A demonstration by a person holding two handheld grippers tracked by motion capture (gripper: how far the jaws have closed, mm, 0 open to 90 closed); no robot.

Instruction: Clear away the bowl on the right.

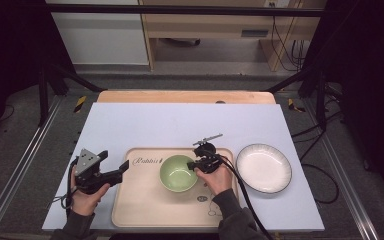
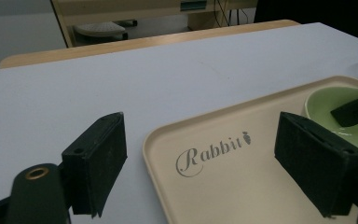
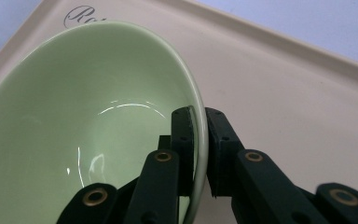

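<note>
A pale green bowl [image 1: 178, 173] sits on the beige tray [image 1: 140, 200] marked "Rabbit". My right gripper [image 1: 198, 165] is shut on the bowl's right rim [image 3: 200, 135], one jaw inside and one outside. The bowl [image 3: 74, 126] looks empty in the right gripper view. My left gripper [image 1: 125, 167] hovers at the tray's left edge, open, with nothing between its jaws; its pads [image 2: 98, 163] straddle the tray's corner [image 2: 205, 158]. The bowl [image 2: 340, 112] shows at the right of the left gripper view, with the other gripper's jaw in it.
A white plate with a dark rim [image 1: 263, 167] lies on the table to the right of the tray. A pale blue mat [image 1: 180, 120] covers the table; its wooden far edge [image 1: 185, 96] shows behind. Dark frame posts stand at both sides.
</note>
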